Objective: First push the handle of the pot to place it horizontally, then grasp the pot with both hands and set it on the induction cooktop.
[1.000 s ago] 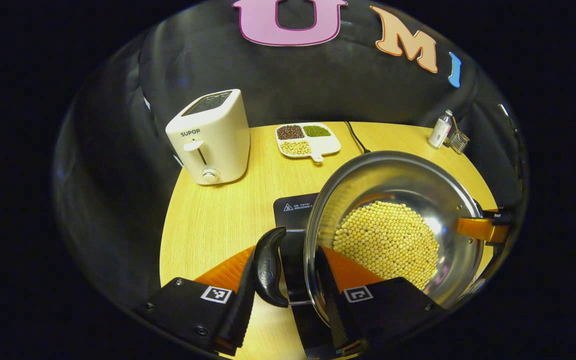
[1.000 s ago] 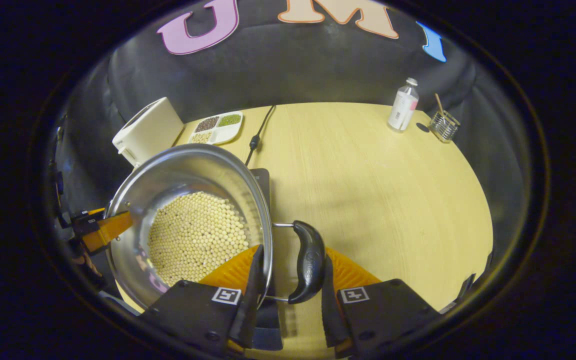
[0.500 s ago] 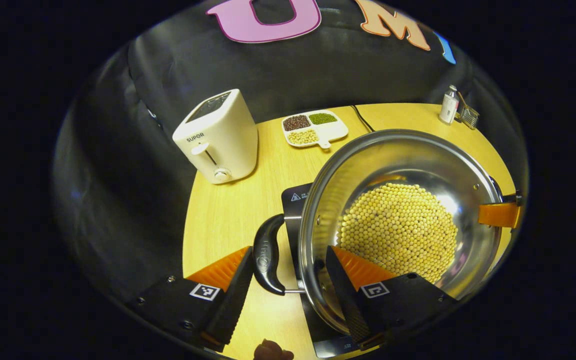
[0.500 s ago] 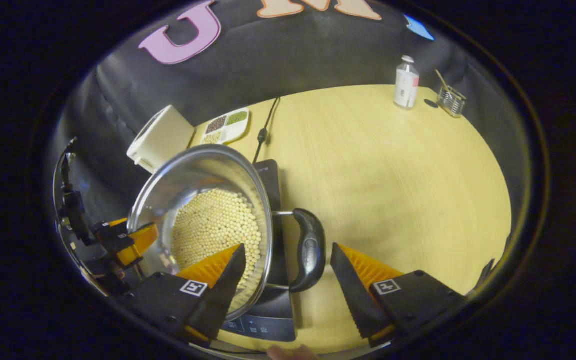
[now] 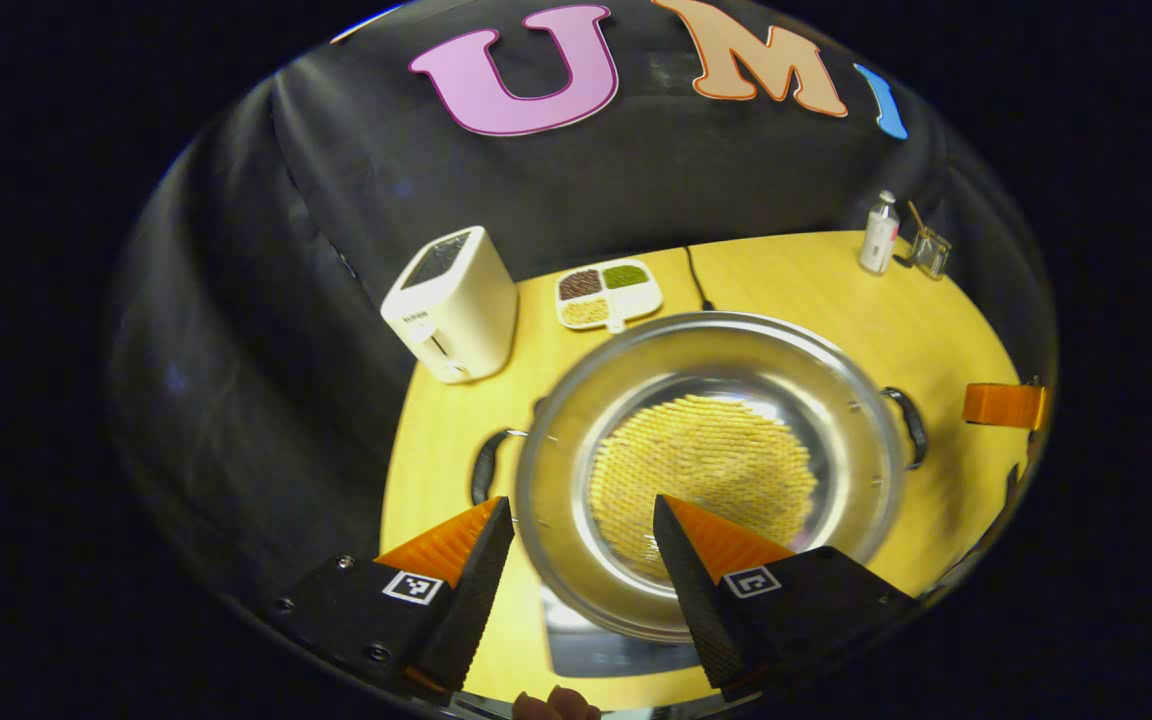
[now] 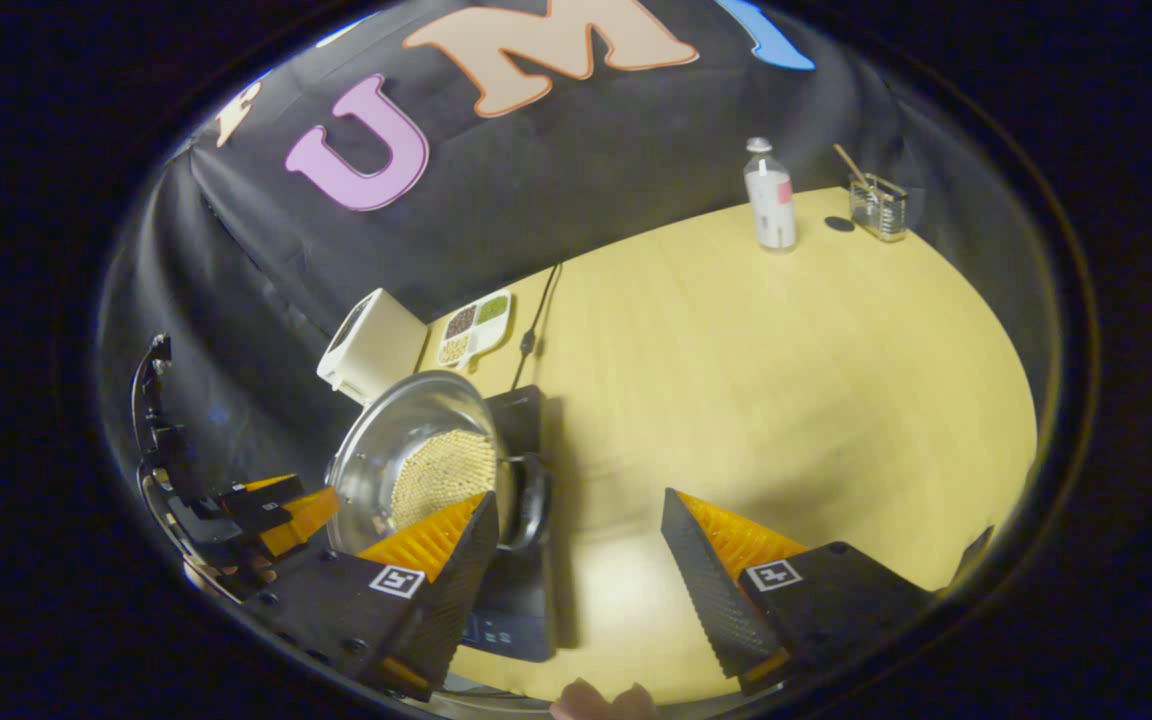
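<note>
The steel pot, full of yellow beans, sits on the black induction cooktop, with its two dark handles out to the left and right. My left gripper hangs open above the pot's near rim, touching nothing. In the right gripper view the pot stands on the cooktop at lower left. My right gripper is open over bare table, right of the pot handle. The left gripper shows beyond the pot there.
A white toaster and a divided tray of beans stand behind the pot, with a black cable running back. A small bottle and a glass holder stand at the far right edge. Fingertips show at the bottom.
Both grippers have opened, let go of the pot's handles and drawn back and up. The pot now rests level on the cooktop.
</note>
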The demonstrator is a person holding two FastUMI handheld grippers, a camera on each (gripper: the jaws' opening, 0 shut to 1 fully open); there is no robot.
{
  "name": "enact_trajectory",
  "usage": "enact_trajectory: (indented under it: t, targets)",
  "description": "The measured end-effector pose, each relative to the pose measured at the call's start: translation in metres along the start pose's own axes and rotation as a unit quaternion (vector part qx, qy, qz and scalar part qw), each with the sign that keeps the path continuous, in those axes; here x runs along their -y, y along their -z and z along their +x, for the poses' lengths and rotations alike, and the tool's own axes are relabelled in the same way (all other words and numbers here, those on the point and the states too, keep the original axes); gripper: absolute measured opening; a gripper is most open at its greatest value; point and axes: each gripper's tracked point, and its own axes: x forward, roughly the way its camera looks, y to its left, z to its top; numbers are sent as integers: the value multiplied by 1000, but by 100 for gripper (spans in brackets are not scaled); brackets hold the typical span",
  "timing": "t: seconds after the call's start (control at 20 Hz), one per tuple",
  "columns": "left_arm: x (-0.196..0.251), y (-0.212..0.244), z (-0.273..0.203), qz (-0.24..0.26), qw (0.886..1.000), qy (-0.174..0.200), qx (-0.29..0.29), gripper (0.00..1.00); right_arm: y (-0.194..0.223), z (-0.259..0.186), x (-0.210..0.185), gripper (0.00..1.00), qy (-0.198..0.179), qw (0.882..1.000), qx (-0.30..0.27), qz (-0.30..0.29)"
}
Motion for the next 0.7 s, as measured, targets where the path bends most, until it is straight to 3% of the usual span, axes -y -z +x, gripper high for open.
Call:
enact_trajectory:
  t: [0.05, 0.1, 0.2, 0.35, 0.45, 0.6, 0.65, 0.7]
  targets:
    - [24, 11, -9, -19, 1000, 11, -17, 86, -4, -9, 18, 100, 2, 1000, 7, -5]
    - [44, 17, -15, -37, 999, 18, -19, 87, -8, -17, 33, 93, 2, 1000, 14, -14]
    - [77, 15, -32, -76, 997, 18, 0, 87, -15, -30, 54, 93, -6, 999, 32, -42]
    - [111, -7, -69, -121, 990, 7, 66, 87, -40, -57, 70, 93, -17, 994, 79, -68]
    - [127, -41, -98, -119, 983, 12, 136, 87, -69, -86, 66, 94, -31, 989, 125, -66]
    - [141, -102, -145, -100, 968, 4, 229, 86, -122, -130, 61, 92, -43, 975, 205, -74]
    - [145, -121, -162, -100, 960, 4, 262, 86, -136, -148, 57, 100, -45, 969, 230, -76]
    - [150, -139, -185, -100, 948, 4, 301, 86, -151, -166, 55, 99, -44, 963, 255, -81]
